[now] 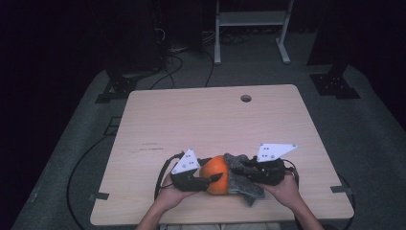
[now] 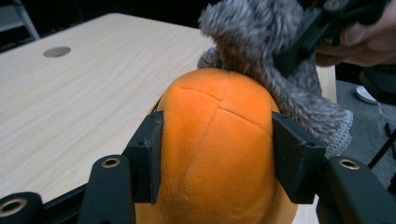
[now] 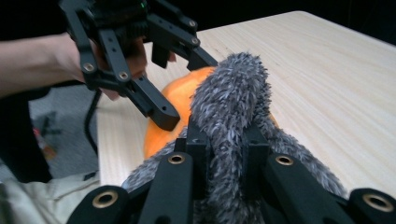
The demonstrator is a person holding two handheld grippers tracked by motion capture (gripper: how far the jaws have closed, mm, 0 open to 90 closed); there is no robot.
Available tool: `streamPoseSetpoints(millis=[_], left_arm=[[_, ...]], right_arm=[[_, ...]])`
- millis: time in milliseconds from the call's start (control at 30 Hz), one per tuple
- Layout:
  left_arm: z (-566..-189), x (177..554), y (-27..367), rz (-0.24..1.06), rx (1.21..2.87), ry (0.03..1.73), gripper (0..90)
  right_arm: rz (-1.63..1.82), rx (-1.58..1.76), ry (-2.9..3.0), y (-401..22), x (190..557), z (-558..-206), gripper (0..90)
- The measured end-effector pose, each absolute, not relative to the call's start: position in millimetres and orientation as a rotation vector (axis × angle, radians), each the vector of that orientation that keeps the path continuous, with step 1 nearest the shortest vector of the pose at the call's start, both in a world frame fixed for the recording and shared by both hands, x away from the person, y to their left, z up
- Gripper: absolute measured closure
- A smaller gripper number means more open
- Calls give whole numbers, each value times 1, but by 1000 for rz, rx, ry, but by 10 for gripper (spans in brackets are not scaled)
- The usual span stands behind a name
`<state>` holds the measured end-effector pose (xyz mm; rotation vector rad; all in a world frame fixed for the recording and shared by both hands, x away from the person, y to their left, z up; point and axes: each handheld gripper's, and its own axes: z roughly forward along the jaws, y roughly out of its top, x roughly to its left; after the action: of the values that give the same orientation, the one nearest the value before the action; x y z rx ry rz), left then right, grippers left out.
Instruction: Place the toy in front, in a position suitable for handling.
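An orange plush ball (image 1: 215,173) rests near the table's front edge, with a grey furry cloth (image 1: 243,179) draped against its right side. My left gripper (image 1: 210,178) comes in from the left. In the left gripper view its jaws press into both sides of the orange plush ball (image 2: 215,140), so my left gripper (image 2: 219,158) is shut on it. My right gripper (image 1: 241,167) reaches in from the right. In the right gripper view my right gripper (image 3: 224,154) pinches an upstanding fold of the grey furry cloth (image 3: 231,98), and the orange ball (image 3: 175,95) sits behind it.
The light wooden table (image 1: 210,120) has a round cable hole (image 1: 245,98) near its far edge. Dark tape marks (image 1: 99,196) sit at the front corners. Beyond the table stand a white frame (image 1: 251,19) and dark stands, and cables (image 1: 86,158) lie on the grey floor.
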<state>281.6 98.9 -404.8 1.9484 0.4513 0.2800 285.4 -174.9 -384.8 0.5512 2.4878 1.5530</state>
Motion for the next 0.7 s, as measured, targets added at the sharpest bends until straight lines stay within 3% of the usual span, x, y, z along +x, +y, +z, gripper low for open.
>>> streamPoseSetpoints(millis=[100, 267, 333, 467, 600, 700], left_arm=[[-408, 284, 102, 260, 1947, 463, 385], [-413, 291, 103, 206, 1969, 473, 160], [-417, 291, 102, 204, 1959, 479, 156], [-416, 287, 96, 237, 1976, 456, 269], [-415, 291, 104, 113, 1960, 408, 178], [-418, 288, 101, 219, 1971, 407, 271]], right_arm=[[1455, 634, 2527, -179, 295, -402, 774], [1522, 628, 2509, -182, 291, -396, 773], [1600, 579, 2491, -178, 286, -386, 773], [1538, 552, 2524, -169, 286, -392, 773], [1535, 610, 2539, -175, 295, -404, 773], [1517, 657, 2534, -180, 299, -405, 774]])
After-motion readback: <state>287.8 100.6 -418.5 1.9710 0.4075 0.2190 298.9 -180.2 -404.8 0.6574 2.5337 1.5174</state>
